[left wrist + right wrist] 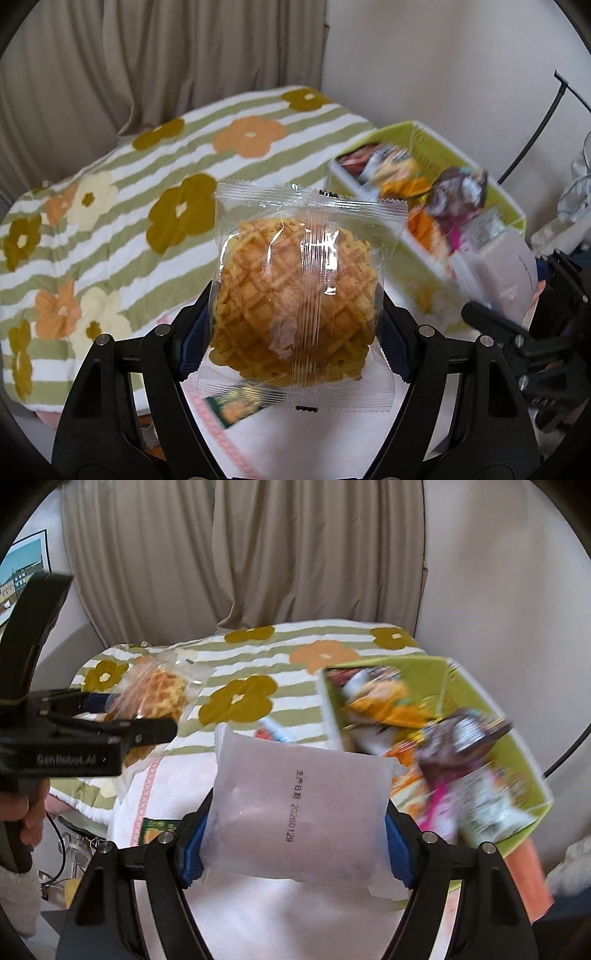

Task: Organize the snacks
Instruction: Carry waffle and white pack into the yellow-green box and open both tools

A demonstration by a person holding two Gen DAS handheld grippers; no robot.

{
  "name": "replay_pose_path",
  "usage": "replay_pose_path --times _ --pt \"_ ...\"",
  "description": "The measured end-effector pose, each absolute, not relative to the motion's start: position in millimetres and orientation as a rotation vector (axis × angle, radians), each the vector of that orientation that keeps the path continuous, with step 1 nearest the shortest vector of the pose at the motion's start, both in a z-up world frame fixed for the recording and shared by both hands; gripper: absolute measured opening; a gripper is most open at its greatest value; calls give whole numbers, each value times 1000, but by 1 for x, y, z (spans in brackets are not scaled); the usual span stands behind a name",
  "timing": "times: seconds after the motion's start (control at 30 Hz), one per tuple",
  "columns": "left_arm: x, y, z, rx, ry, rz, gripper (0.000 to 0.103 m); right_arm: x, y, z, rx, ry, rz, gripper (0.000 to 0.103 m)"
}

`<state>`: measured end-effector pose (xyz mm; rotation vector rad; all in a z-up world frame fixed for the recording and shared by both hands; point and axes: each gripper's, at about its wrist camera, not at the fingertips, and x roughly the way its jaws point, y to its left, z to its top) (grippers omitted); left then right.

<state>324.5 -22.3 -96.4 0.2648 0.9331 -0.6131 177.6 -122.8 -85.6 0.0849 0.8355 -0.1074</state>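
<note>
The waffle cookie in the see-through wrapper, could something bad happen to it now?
Maybe. The left gripper squeezes the waffle cookie by its sides, so a hard pinch might crack it. The green bin already looks piled high with snack packets, so dropping it on top could push one over the rim. The right gripper holds a white packet near the same bin, so the two grippers might bump.

A striped flowered blanket [110,206] covers the bed in front of beige curtains [236,554], with a framed picture [26,565] on the wall at left.
</note>
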Motion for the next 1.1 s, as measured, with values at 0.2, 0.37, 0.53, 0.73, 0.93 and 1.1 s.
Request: replay_pose_path --times 0.2,0.37,0.53,0.73,0.93,1.1 --pt "299 -95 -84 184 945 -585 75 165 -200 -65 67 821 -64 74" --pt "279 -157 -89 148 965 -547 76 162 -257 -61 55 823 -36 74" --pt "271 -197 -105 114 1010 -502 76 163 -299 -65 64 843 -8 74" --pt "273 -227 -127 142 1052 -479 76 163 -334 -72 100 862 6 74" --pt "282 -234 -137 141 1076 -437 78 170 -345 -82 121 889 17 74" --pt "282 -232 -141 139 1092 -429 99 174 -350 -85 134 902 25 74"
